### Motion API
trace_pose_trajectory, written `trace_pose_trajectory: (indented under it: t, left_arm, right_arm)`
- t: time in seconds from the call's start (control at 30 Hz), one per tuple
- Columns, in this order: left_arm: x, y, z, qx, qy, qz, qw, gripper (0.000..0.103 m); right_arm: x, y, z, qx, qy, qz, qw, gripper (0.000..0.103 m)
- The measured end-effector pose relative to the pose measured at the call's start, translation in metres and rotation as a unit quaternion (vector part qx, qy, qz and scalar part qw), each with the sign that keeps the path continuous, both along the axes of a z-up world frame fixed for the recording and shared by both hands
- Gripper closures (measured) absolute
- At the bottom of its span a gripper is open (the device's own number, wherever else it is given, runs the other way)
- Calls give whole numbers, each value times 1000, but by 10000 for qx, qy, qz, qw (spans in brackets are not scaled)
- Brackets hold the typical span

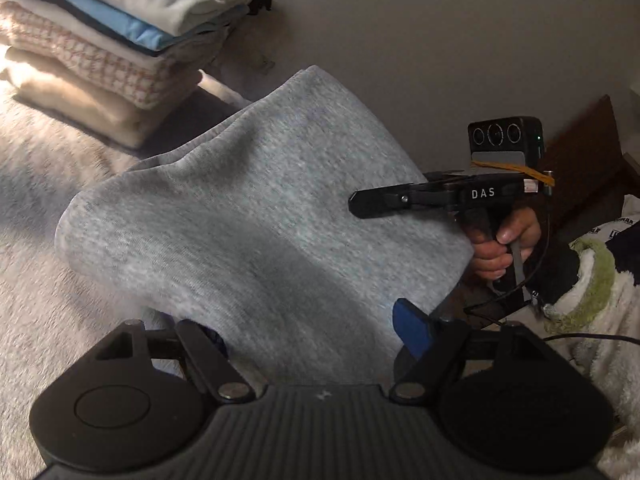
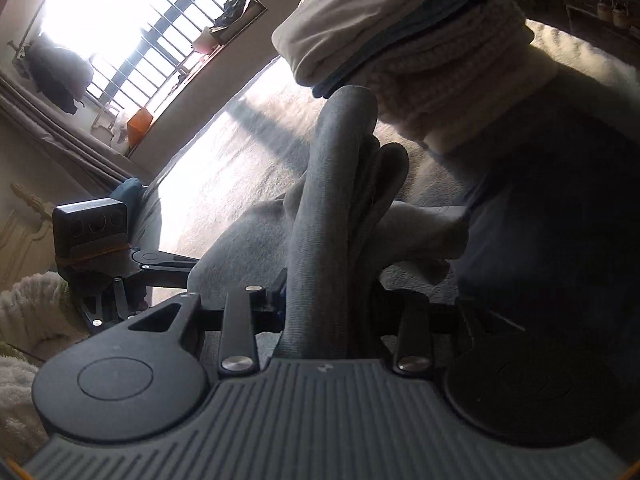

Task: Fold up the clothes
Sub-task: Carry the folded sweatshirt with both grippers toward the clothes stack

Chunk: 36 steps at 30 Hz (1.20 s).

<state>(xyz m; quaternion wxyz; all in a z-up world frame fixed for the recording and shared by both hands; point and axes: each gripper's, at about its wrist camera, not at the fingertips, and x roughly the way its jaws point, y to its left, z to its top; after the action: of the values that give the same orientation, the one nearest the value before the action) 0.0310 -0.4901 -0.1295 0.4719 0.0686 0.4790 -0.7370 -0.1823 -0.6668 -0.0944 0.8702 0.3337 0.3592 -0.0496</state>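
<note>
Tongs — left (image 1: 312, 344) wide, right (image 2: 332, 300) clamped — both hold grey garment (image 1: 248, 208).

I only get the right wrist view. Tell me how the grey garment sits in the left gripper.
Observer: In the left wrist view the grey garment is a broad, smooth folded panel, and it fills the gap between the left gripper's fingers.
Operator: Say where my right gripper has it.
Observer: The right gripper shows side-on, pinching the panel's right edge, with a hand wrapped round its handle.
Operator: Report the stack.
Observer: The stack of folded clothes lies beyond the garment's far corner, to the upper left, and appears clear of it.
</note>
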Motion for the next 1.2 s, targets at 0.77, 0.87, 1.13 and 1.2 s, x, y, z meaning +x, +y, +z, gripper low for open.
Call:
trace_pose_trajectory:
  t: [0.77, 0.87, 1.13, 1.2]
  left_arm:
    - [-71, -68, -32, -890, 315, 1745, 9801, 25]
    - [-78, -62, -39, -894, 281, 1758, 9800, 23]
    - [-94, -65, -83, -488, 267, 1697, 9839, 24]
    - [-88, -60, -84, -413, 465, 1620, 9848, 23]
  right_arm:
    - [19, -142, -20, -1266, 672, 1179, 9826, 68]
    - [14, -142, -19, -1227, 578, 1267, 9826, 68]
    - [1, -164, -90, -1146, 1214, 753, 9831, 52]
    - [-8, -172, -97, -1181, 1264, 258, 9846, 46]
